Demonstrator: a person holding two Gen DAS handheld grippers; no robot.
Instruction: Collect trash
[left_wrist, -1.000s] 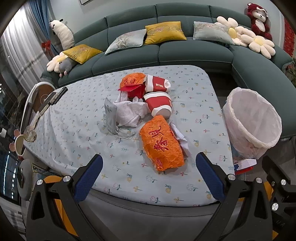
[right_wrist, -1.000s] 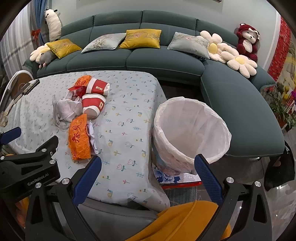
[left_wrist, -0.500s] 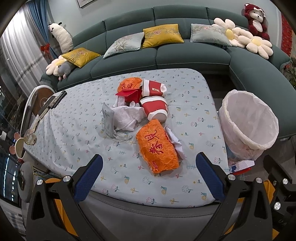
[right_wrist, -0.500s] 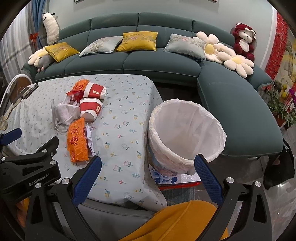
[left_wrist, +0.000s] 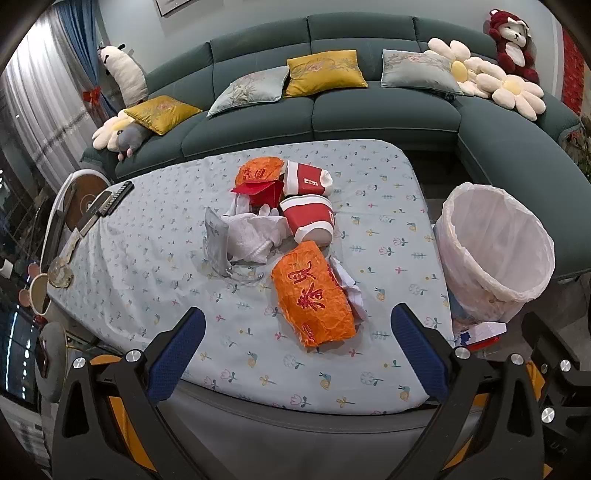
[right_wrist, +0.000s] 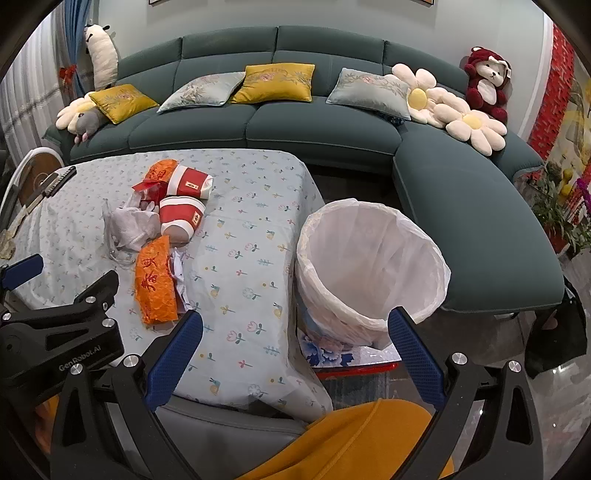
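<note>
- left gripper (left_wrist: 295, 345): jaws spread wide, nothing between them, hovering at the near edge of the table (left_wrist: 147, 236); blue pads (left_wrist: 173, 350) clear of all trash.
- right gripper (right_wrist: 293, 347): also spread wide and empty, sitting over the gap between the table corner and the bin.
- In the right wrist view the left gripper's black body shows at lower left, near the orange packet.
- orange packet (left_wrist: 314, 291): closest trash item, flat on the cloth, red characters on top, just ahead of the left gripper; crumpled white paper (left_wrist: 349, 284) tucked against its right side.
- Next back: clear plastic wrapper (left_wrist: 221, 251) touching a wad of white tissue (left_wrist: 255, 232).
- 2 red-and-white paper cups (left_wrist: 310, 218) lying on their sides, 1 behind the other, right of the tissue.
- Behind those: red envelope (left_wrist: 264, 192) and a 2nd orange wrapper (left_wrist: 260, 170), touching the rear cup.
- trash bin (right_wrist: 369, 266): white liner, open top, on the floor just beside the table's right edge; inside looks empty as far as visible.
- Far left edge of table: dark remote-like bar (left_wrist: 116, 194).
- Far back: green sofa (left_wrist: 369, 110) with cushions and plush toys.
</note>
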